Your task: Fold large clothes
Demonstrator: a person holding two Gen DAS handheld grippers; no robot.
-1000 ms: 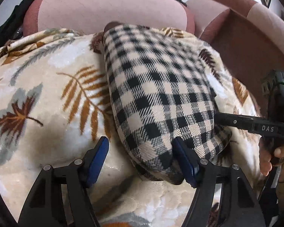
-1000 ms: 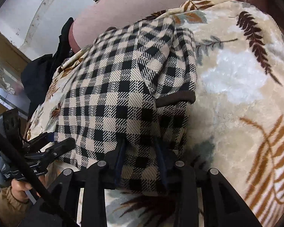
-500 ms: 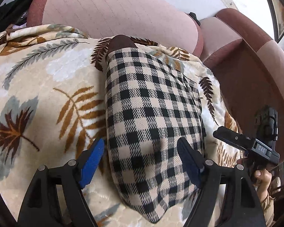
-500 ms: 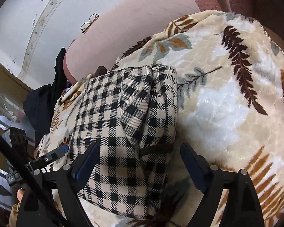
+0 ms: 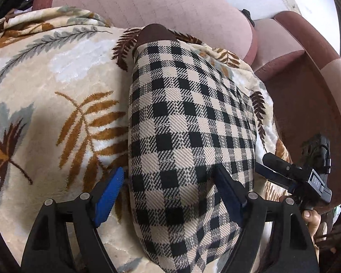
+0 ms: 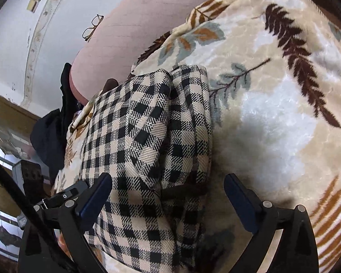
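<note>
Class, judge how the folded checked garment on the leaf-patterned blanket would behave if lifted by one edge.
The checked garment is soft woven cloth, so it would probably droop. Its loosely stacked layers would likely slide apart and unfold. On the plush blanket, it would probably drag, not glide, when pushed.

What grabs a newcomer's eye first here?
The black-and-cream checked garment, folded into a narrow bundle, lies on the leaf-print blanket covering the pink sofa. Both the left gripper and the right gripper hang open over its near end.
</note>
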